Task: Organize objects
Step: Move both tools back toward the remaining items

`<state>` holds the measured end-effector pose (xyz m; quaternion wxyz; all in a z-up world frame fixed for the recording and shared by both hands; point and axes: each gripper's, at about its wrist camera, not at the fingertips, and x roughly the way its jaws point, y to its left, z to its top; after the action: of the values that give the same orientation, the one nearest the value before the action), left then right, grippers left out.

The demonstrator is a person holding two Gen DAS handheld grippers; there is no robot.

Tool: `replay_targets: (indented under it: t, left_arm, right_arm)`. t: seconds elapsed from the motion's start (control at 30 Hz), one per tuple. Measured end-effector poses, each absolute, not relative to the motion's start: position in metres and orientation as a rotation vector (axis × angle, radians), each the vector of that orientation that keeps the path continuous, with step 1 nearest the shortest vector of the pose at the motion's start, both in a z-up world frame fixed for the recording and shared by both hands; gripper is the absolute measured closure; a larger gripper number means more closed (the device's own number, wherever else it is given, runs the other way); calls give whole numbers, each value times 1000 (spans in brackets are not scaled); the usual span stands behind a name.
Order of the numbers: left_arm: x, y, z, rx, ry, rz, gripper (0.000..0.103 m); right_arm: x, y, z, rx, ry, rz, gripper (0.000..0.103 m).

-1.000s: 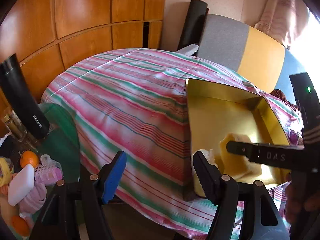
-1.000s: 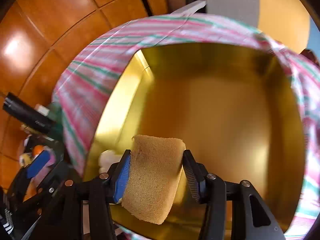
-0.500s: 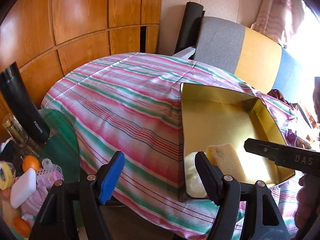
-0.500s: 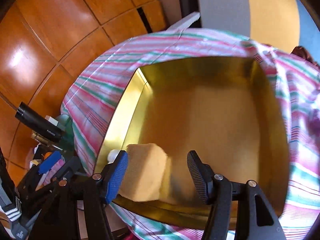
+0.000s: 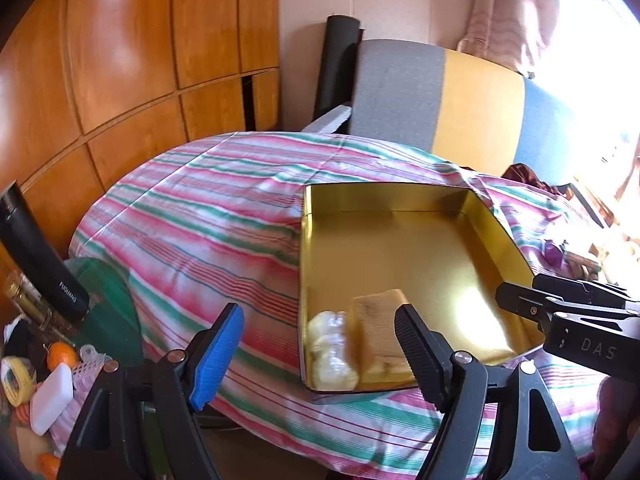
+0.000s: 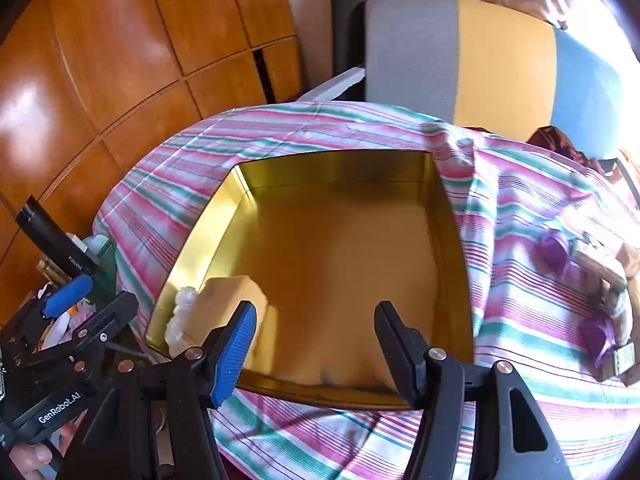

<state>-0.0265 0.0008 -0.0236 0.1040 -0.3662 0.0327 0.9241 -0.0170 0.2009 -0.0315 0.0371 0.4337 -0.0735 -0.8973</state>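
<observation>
The sponge (image 6: pixel 224 300) had left the right gripper (image 6: pixel 314 344) and lay in the gold tin's (image 6: pixel 344 168) near-left corner beside a white wad (image 5: pixel 330 350) — both grippers stood empty, the left gripper (image 5: pixel 320 354) widening — so fetching another item from the side-table clutter (image 5: pixel 52 376) seemingly came next.

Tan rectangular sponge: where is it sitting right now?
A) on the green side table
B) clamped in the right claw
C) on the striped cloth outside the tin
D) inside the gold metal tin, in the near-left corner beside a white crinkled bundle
D: the tan rectangular sponge lies on the floor of the gold metal tin, against the white crinkled bundle, and the right claw has nothing between its pads.
</observation>
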Motion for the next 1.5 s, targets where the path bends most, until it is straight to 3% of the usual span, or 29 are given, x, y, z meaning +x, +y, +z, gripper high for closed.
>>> replay_targets:
  t: [0.77, 1.07, 1.3, 1.5]
  left_arm:
    - [-13, 105, -14, -991, 266, 2503, 23]
    - [-12, 153, -6, -951, 306, 2402, 23]
    - [-18, 208, -6, -990, 327, 2278, 23]
    - [-30, 267, -17, -1103, 269, 2126, 25]
  right_arm:
    - [43, 402, -14, 1449, -474, -3146, 41]
    - [78, 510, -20, 1384, -724, -3396, 41]
    - [110, 559, -44, 1259, -1225, -3358, 41]
    - [107, 559, -50, 1280, -1279, -3281, 41]
